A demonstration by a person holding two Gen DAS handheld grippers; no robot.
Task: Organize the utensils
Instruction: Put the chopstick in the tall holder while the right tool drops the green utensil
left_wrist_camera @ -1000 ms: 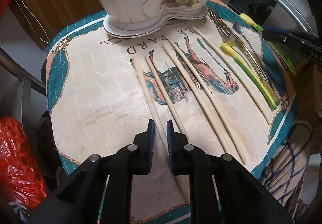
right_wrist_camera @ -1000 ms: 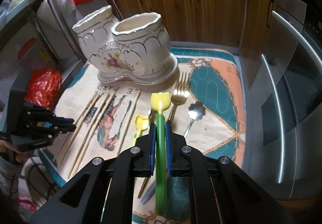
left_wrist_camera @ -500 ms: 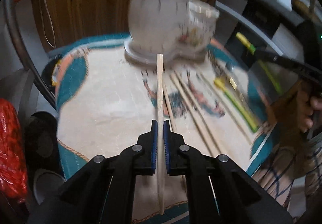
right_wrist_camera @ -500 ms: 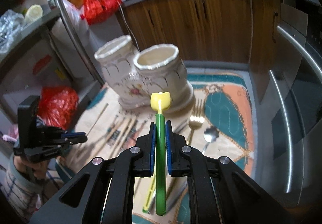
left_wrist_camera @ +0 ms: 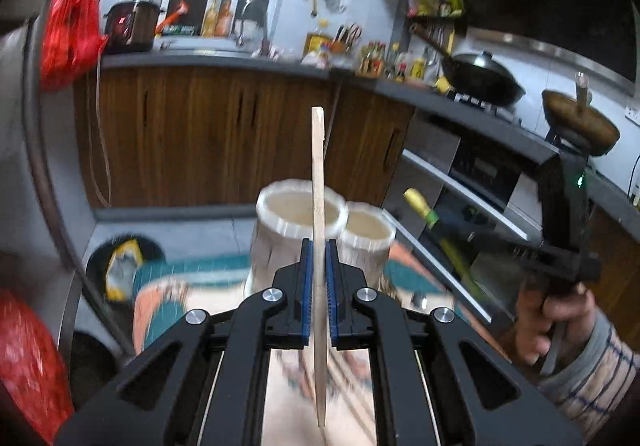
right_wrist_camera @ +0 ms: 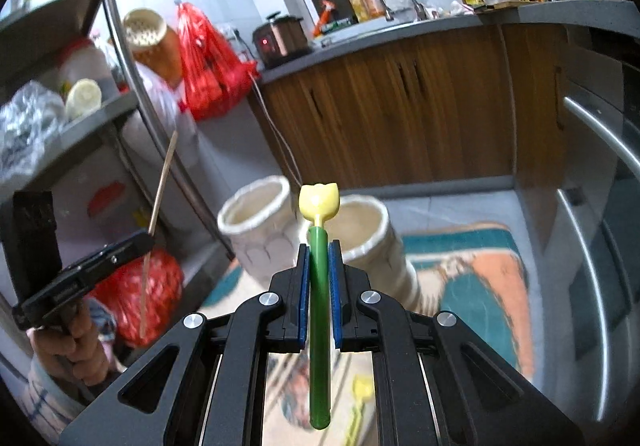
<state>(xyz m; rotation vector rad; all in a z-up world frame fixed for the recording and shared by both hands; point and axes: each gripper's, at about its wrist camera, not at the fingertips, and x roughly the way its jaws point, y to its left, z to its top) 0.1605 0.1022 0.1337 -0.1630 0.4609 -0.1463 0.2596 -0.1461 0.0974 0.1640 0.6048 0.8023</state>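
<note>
My left gripper [left_wrist_camera: 319, 250] is shut on a wooden chopstick [left_wrist_camera: 318, 181], held upright in front of the white two-cup ceramic holder [left_wrist_camera: 280, 242]. My right gripper [right_wrist_camera: 319, 252] is shut on a green utensil with a yellow tulip end [right_wrist_camera: 319, 201], upright, near the holder [right_wrist_camera: 360, 242]. The left gripper with its chopstick [right_wrist_camera: 160, 181] shows at the left of the right wrist view. The right gripper with the green utensil [left_wrist_camera: 428, 213] shows at the right of the left wrist view. Several chopsticks and a yellow-green utensil [right_wrist_camera: 360, 398] lie on the mat below.
The patterned mat [right_wrist_camera: 472, 286] covers a small table. Wooden cabinets [left_wrist_camera: 200, 133] stand behind. A metal shelf rack [right_wrist_camera: 80, 105] with red bags [right_wrist_camera: 136, 294] is on the left, an oven front [right_wrist_camera: 600, 205] on the right.
Both grippers rose and tilted up with their utensils. The left one took hold of a chopstick from the mat and lifted it. The holder now sits lower in both views.
</note>
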